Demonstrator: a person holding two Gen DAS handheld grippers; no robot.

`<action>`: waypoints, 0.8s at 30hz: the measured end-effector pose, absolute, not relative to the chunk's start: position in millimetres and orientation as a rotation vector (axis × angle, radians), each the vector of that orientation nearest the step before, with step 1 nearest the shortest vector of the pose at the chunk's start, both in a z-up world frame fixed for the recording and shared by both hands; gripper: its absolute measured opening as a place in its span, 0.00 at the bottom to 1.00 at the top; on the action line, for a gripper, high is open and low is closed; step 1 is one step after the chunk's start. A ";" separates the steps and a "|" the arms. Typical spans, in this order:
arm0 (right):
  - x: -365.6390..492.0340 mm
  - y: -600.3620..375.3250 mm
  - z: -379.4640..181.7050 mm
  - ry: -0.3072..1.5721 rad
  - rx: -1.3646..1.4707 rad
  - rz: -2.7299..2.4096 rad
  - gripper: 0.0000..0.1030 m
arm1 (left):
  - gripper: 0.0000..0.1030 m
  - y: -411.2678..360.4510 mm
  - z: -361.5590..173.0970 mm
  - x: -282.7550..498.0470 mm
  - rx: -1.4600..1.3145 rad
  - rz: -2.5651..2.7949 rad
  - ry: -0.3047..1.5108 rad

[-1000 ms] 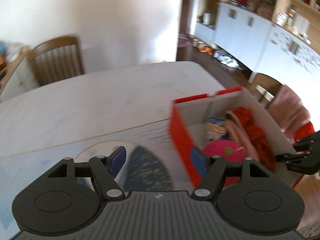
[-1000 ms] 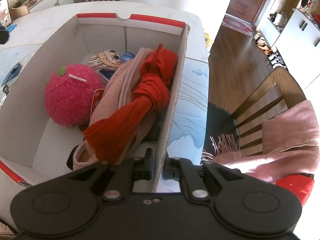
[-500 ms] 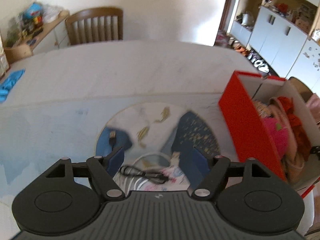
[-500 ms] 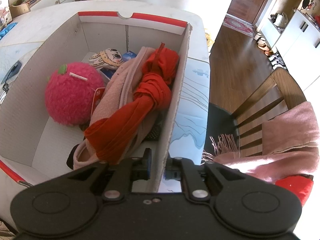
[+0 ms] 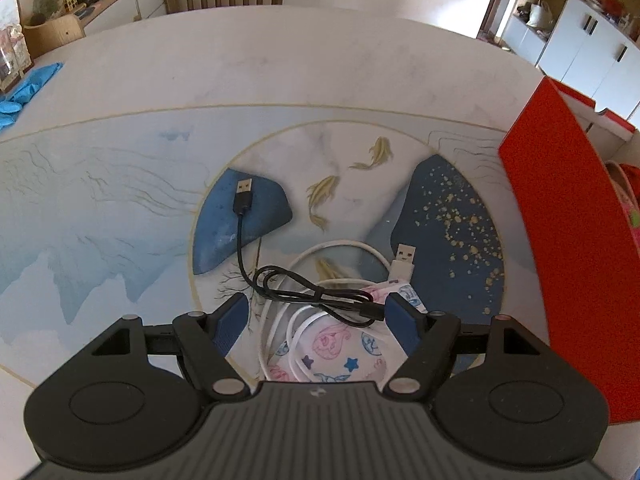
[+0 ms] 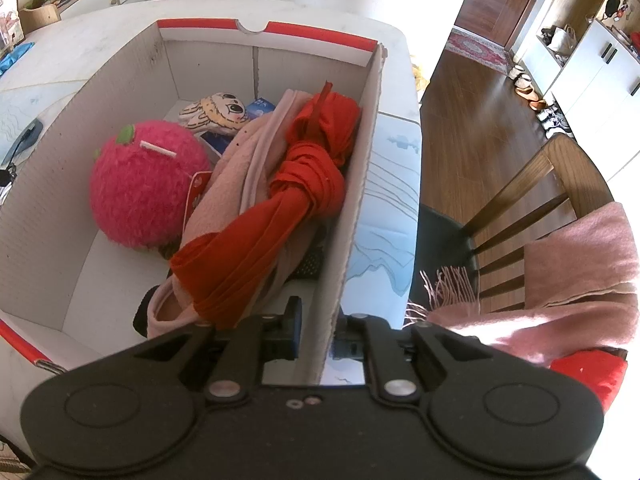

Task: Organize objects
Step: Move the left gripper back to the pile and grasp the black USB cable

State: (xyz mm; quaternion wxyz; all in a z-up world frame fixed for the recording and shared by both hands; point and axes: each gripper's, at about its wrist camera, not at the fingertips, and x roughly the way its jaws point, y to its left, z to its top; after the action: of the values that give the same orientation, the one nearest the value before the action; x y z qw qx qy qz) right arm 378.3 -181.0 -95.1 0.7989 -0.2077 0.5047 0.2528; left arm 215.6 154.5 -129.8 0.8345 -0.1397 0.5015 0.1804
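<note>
Our box (image 6: 360,184) already holds scarves and plush toys; the black USB cable (image 5: 280,280), white cable and face mask remain on the table. Our left gripper (image 5: 316,318) hovers wide open above them, empty; our right gripper (image 6: 316,338) straddles the box wall, jaws nearly closed.

Ahead of your left claw (image 5: 316,318) the table (image 5: 280,68) lies open, with only the black cable (image 5: 256,264) and white cable (image 5: 360,252) in the way. The red box (image 5: 560,248) walls off its right side. Inside the box, the pink plush ball (image 6: 144,192) and the red scarf (image 6: 280,216) crowd the floor.
</note>
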 end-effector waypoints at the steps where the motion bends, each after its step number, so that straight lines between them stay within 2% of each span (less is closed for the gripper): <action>1: 378.3 -181.4 -95.5 1.084 -0.446 0.543 0.12 | 0.72 155.6 -132.7 216.6 -0.306 0.386 1.066; 20: 378.6 -178.7 -99.9 1.091 -0.446 0.542 0.11 | 0.72 175.8 -147.5 234.5 -0.413 0.503 1.074; 24: 379.4 -178.5 -100.1 1.092 -0.444 0.542 0.11 | 0.53 175.8 -145.0 233.1 -0.398 0.507 1.060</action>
State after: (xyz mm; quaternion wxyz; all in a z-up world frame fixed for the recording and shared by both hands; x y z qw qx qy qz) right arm 379.4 -178.5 -100.1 0.7969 -0.2069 0.5084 0.2524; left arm 233.1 175.8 -145.0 0.8137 -0.1864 0.4968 0.2374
